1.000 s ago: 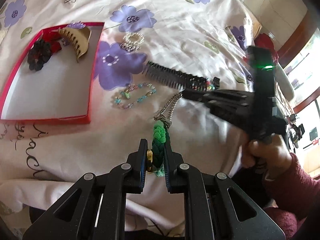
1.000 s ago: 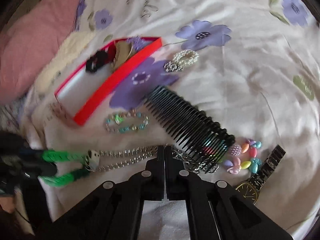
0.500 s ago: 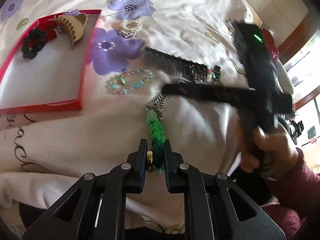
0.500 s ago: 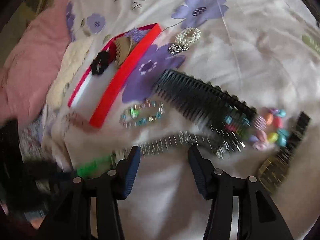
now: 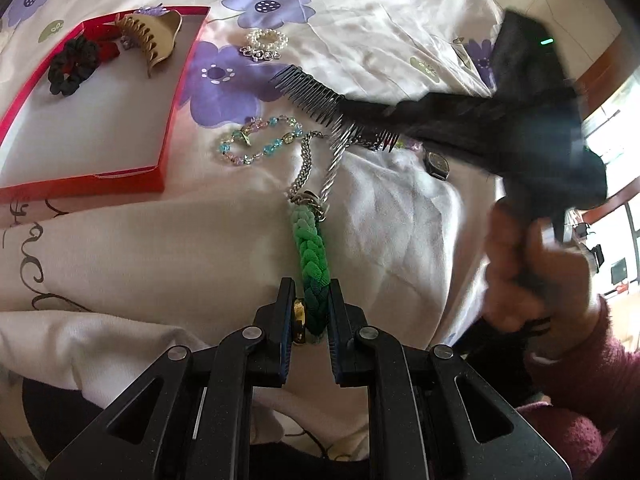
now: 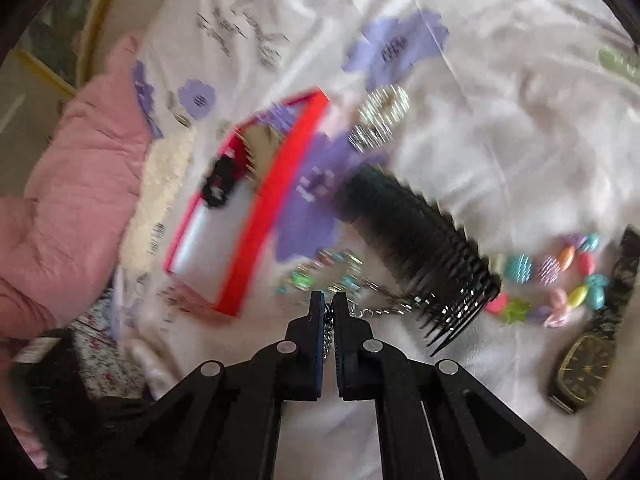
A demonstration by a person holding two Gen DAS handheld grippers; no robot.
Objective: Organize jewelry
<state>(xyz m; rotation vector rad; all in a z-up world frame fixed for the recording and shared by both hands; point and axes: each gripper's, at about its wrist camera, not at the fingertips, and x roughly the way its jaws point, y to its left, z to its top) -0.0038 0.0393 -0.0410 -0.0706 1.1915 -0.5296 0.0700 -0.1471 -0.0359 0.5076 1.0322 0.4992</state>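
My left gripper [image 5: 310, 292] is shut on the green braided end of a necklace [image 5: 311, 252]; its silver chain [image 5: 302, 172] runs away over the bedspread. My right gripper [image 6: 329, 300] is closed on that chain [image 6: 384, 310], near a black comb [image 6: 416, 240]. In the left wrist view the right gripper [image 5: 360, 110] is a dark blur over the comb [image 5: 308, 94]. A red tray [image 5: 170, 120] at the left holds a black scrunchie [image 5: 72, 66] and a tan claw clip [image 5: 154, 38]. The right wrist view is blurred.
On the flowered bedspread lie a pale bead bracelet [image 5: 256, 142], a pearl bracelet [image 5: 266, 42], a coloured bead bracelet [image 6: 556, 276] and a wristwatch [image 6: 584, 368]. A pink pillow [image 6: 72, 200] lies at the left. The person's hand [image 5: 520, 264] is at the right.
My right gripper opened, swung toward the chain by the comb and has closed on it. My left gripper kept its hold on the green braid and drew back a little.
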